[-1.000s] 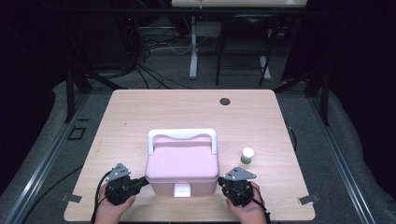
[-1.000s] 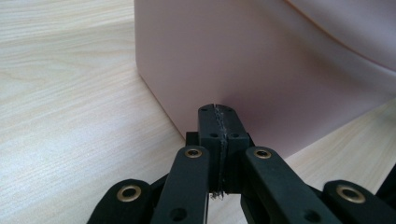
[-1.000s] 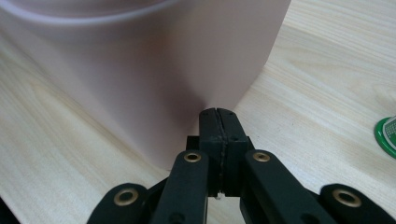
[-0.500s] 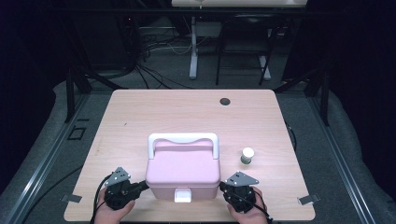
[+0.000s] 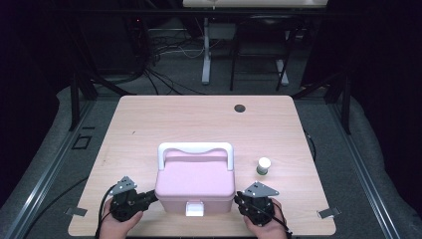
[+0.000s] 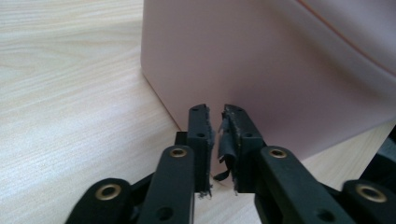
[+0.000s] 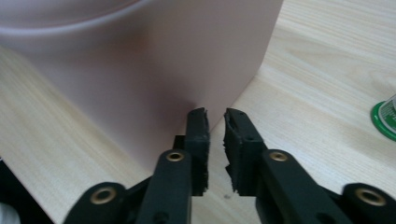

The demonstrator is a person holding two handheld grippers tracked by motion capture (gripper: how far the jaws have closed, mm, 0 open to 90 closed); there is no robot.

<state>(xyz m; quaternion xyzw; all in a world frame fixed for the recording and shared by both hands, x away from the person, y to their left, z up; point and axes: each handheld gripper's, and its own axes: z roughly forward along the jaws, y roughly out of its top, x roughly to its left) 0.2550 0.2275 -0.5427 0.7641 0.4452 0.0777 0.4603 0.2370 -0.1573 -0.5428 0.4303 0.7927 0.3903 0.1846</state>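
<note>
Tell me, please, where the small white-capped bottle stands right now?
In the high view the small bottle stands upright on the table, just right of the pink box and beyond the right gripper, apart from both.

Pink box (image 5: 195, 181) with white handle (image 5: 195, 148), pale wood-grain table (image 5: 199, 119), black tools (image 5: 130, 203)

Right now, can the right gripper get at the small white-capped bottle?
Probably yes: the small white-capped bottle stands apart on bare table beyond the right gripper, right of the pink box, nothing between them.
</note>
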